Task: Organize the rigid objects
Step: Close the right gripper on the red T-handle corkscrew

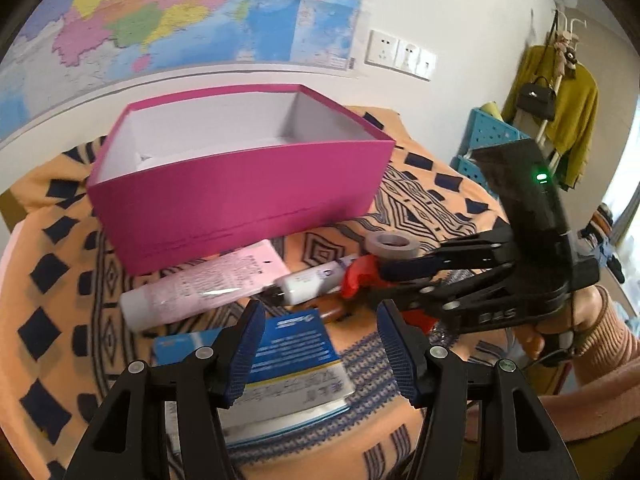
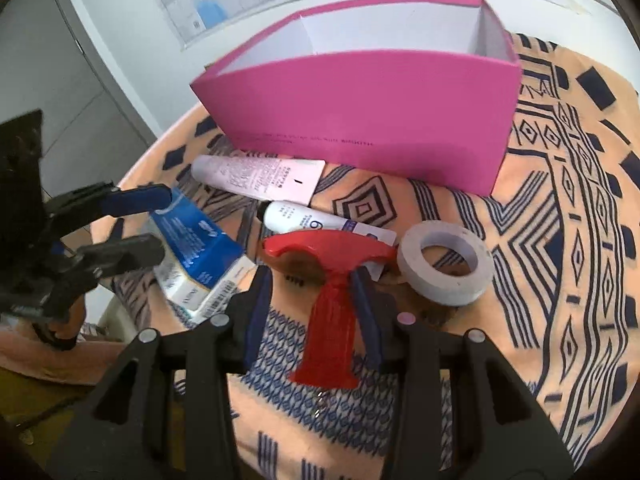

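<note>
An open pink box [image 1: 240, 184] [image 2: 372, 108] stands on the patterned cloth. In front of it lie a pink tube [image 1: 200, 284] [image 2: 256, 176], a white tube [image 1: 312, 280] [image 2: 316, 220], a grey tape roll [image 1: 392, 244] [image 2: 446, 268], a red tape dispenser [image 1: 356, 280] [image 2: 332, 280] and a blue-and-white carton [image 1: 288, 364] [image 2: 200, 252]. My left gripper [image 1: 320, 320] [image 2: 156, 220] is open, its fingers on either side of the carton. My right gripper [image 2: 312, 284] [image 1: 384, 280] has its fingers around the red dispenser's handle; the left finger stands apart from it.
The orange and navy patterned cloth [image 2: 560, 240] covers a round table against a wall with a map [image 1: 160, 8]. Blue crates [image 1: 488, 136] and a clothes rack with a yellow garment [image 1: 568, 112] stand to the right.
</note>
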Demonstrator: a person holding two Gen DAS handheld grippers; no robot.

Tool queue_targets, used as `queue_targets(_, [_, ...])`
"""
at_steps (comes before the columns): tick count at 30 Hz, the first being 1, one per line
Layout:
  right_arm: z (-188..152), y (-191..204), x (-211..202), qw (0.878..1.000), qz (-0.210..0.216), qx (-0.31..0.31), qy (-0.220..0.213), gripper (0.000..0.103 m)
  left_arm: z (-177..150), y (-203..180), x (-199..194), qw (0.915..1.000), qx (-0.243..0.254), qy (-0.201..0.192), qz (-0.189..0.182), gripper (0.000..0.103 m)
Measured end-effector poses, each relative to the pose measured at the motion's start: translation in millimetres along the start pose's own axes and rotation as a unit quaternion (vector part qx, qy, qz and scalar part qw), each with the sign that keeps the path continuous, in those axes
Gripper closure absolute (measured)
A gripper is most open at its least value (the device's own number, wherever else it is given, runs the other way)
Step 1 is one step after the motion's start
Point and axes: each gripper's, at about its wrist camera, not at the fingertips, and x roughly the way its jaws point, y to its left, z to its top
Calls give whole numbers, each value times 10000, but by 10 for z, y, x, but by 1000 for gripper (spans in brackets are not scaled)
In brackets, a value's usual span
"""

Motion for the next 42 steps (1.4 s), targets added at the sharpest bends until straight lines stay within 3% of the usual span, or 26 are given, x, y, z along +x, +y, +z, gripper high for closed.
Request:
queue_targets(6, [20, -70, 62, 10000, -24, -45, 9, 81, 27, -34, 56, 9999, 4, 82, -64, 44])
queue_targets(12, [-1, -130, 11, 9999, 27, 75, -80, 85, 32, -118, 84, 9997, 98, 125, -180, 44])
queue_targets(15, [-17, -195, -85, 9987, 299, 318, -251, 88, 37, -188, 135, 9990, 162, 208, -374, 44])
queue_targets(16, [-20, -207, -131, 9979, 383, 377, -352, 103, 36, -207, 149, 9986, 194, 230, -426, 44])
queue_targets(19, [-10, -220, -263, 9945, 686, 519, -601, 102, 54, -307, 227, 9971, 317, 308, -627, 44])
queue_targets(21, [-1, -209, -269, 9950, 607, 521, -598, 100, 68, -340, 283, 9970, 339, 375, -585, 44])
queue_targets(27, [13, -118, -79, 9980, 516, 318, -176, 84, 14, -329, 254, 9972, 391, 424, -468, 44])
queue_targets(32, [90, -26, 102, 9995, 270, -48, 156, 77, -54, -264, 243, 9974, 373, 538, -307, 44])
queue_targets(39, [128, -7, 195, 9991, 7, -377, 200, 76, -69, -199, 318, 9971, 260, 628, -341, 44])
queue_targets(42, [97, -62, 179, 9995, 49, -303, 96, 81, -60, -216, 332, 9966, 239, 614, -501, 43])
